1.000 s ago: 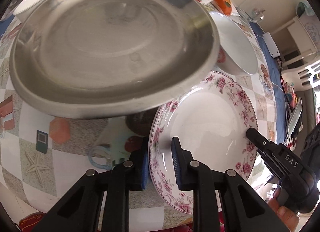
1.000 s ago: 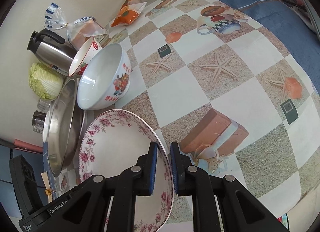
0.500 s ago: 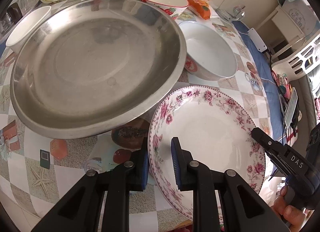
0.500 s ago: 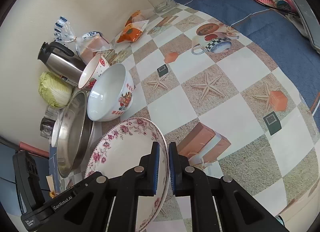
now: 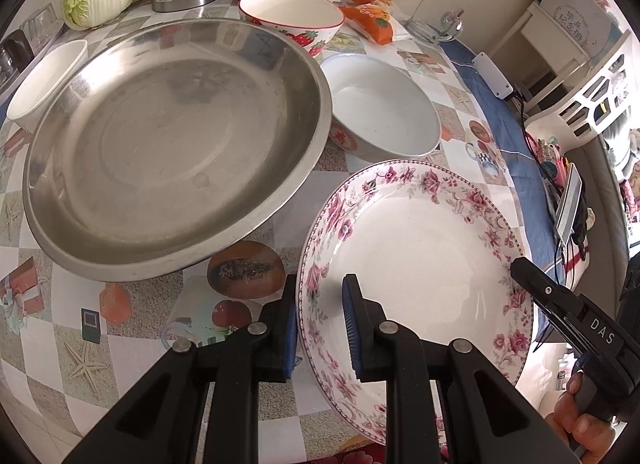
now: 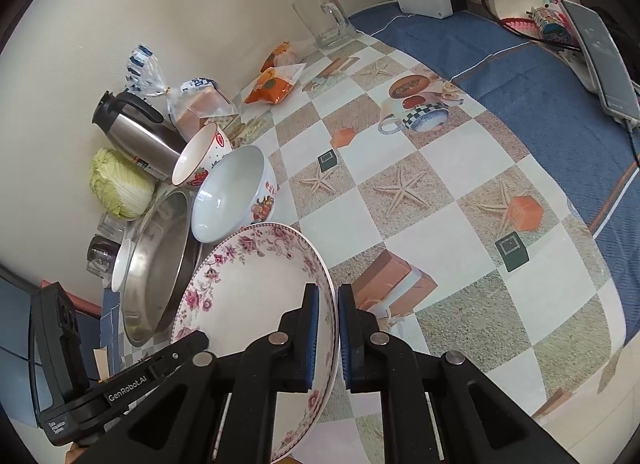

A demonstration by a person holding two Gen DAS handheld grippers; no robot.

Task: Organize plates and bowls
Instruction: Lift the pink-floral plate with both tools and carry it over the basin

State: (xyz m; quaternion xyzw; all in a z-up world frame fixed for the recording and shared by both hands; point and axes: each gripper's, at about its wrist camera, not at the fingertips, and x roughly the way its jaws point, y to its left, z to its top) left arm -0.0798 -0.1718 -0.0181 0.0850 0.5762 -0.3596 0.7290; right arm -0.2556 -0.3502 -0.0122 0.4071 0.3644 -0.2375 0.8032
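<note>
The round white plate with pink flowers [image 5: 420, 248] has come up off the checked counter [image 6: 400, 207] — both grippers, left gripper [image 5: 320, 328] and right gripper [image 6: 328, 336], pinching its rim — so it can go to a stack.

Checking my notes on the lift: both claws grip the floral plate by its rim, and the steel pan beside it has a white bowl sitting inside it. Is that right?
Not quite. The steel pan is empty, as the left wrist view shows; the white bowl stands on the table beside it. The rest holds: the left claw and right claw both grip the floral plate by its rim.
</note>
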